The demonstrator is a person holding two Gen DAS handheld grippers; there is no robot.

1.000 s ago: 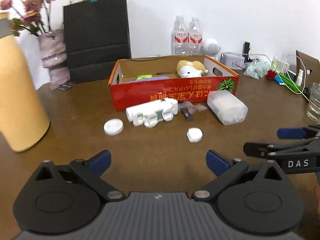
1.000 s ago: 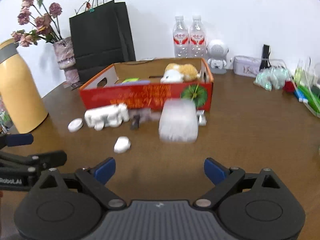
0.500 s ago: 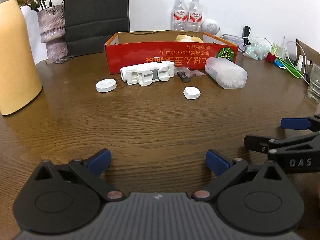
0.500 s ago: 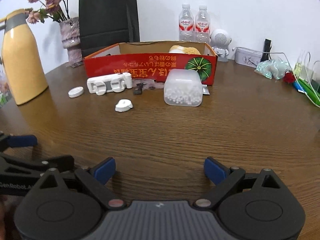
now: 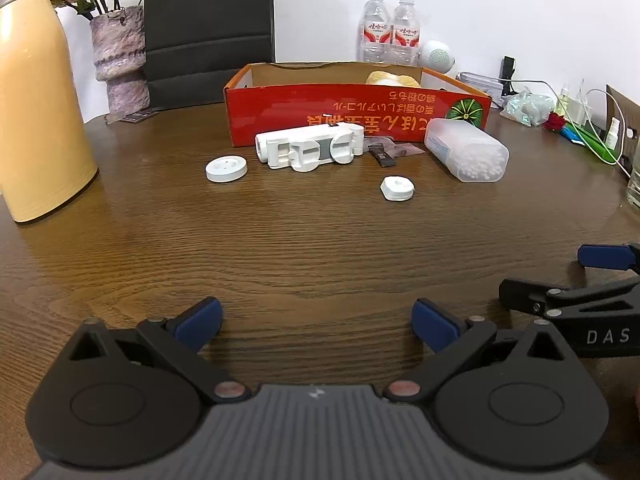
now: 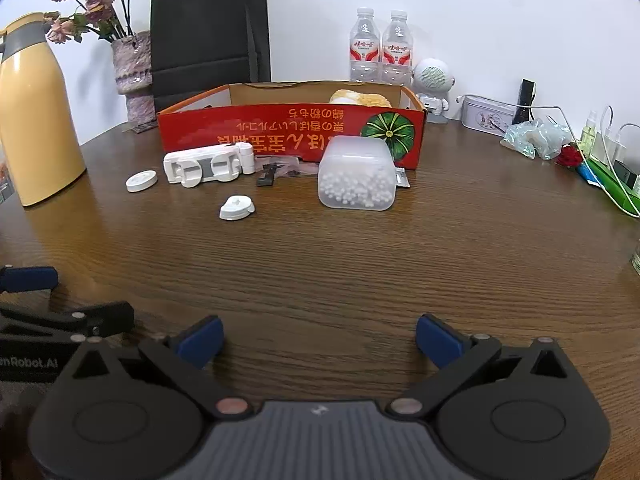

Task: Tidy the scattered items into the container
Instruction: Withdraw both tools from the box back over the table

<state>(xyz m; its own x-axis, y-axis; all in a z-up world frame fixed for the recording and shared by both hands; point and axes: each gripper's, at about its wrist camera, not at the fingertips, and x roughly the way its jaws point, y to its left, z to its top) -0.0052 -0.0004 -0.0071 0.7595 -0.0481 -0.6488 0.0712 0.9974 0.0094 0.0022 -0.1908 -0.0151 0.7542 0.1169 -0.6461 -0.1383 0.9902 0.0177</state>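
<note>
A red cardboard box [image 5: 356, 116] stands open at the table's far middle with a plush toy [image 5: 390, 78] inside. In front of it lie a white clamp-like device [image 5: 310, 148], a round white disc [image 5: 226, 168], a small white cap [image 5: 397, 188], a small dark piece [image 5: 382, 156] and a clear tub of white swabs [image 6: 356, 174]. My left gripper [image 5: 316, 322] is open over bare wood near the front edge. My right gripper [image 6: 320, 336] sits beside it, its jaws opening with nothing between them.
A yellow thermos [image 5: 36, 100] stands at the left, with a vase of dried roses [image 5: 120, 64] and a black paper bag [image 5: 208, 32] behind. Two water bottles [image 5: 388, 36] stand behind the box. Cables, chargers and a glass [image 5: 634, 184] crowd the right edge.
Both grippers sank toward the table in the first half of the second, so the views look more level across it. Since then they have held still. The items have not moved.
</note>
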